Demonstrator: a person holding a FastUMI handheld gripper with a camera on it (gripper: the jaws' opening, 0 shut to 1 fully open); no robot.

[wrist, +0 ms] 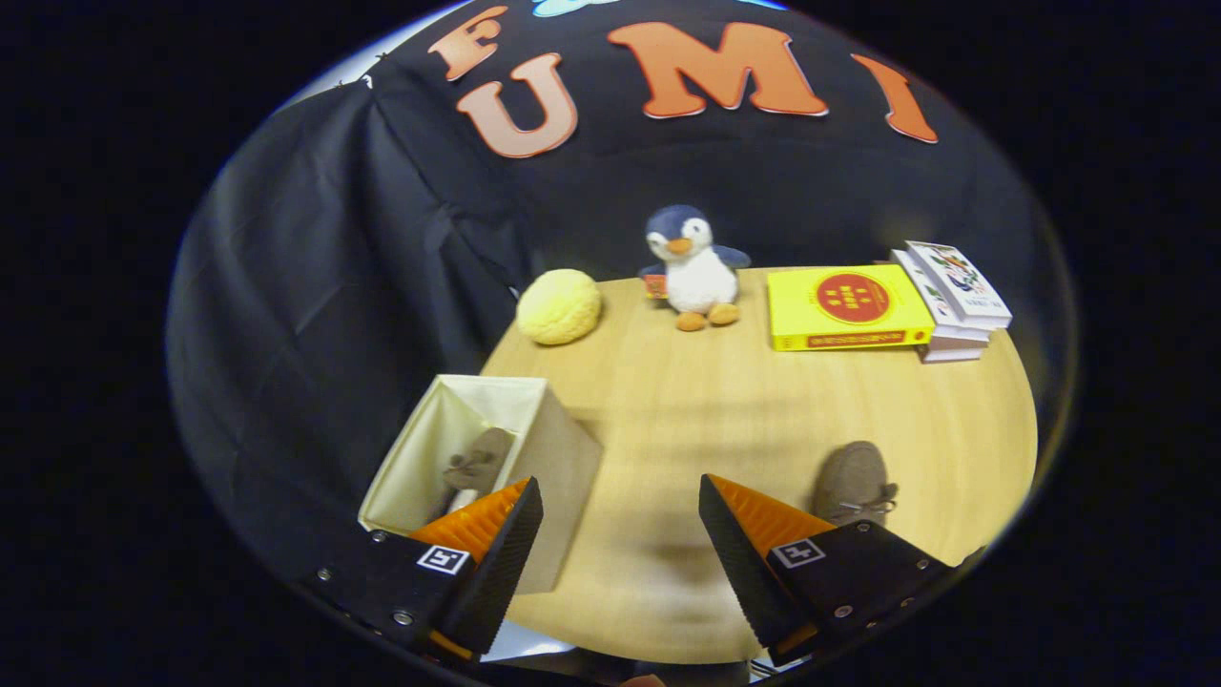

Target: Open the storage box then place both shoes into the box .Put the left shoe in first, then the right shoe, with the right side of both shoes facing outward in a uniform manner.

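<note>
Both of my fingers stand spread wide with nothing between them but bare wooden table [687, 420]; my gripper [620, 534] hangs released above the tabletop; the cream fabric storage box [563, 458] sits open at the table's corner, just ahead of my left-hand finger, which overlaps its near wall; one brown shoe [477, 463] lies inside the box, leaning against the inner wall; the other brown shoe [852, 482] rests on the table just beyond my right-hand finger, laces towards me; well beyond the fingers, along the far edge, sit a yellow plush ball [559, 305], a penguin toy [694, 267], a yellow book [847, 307] and a stack of books [954, 301].
</note>
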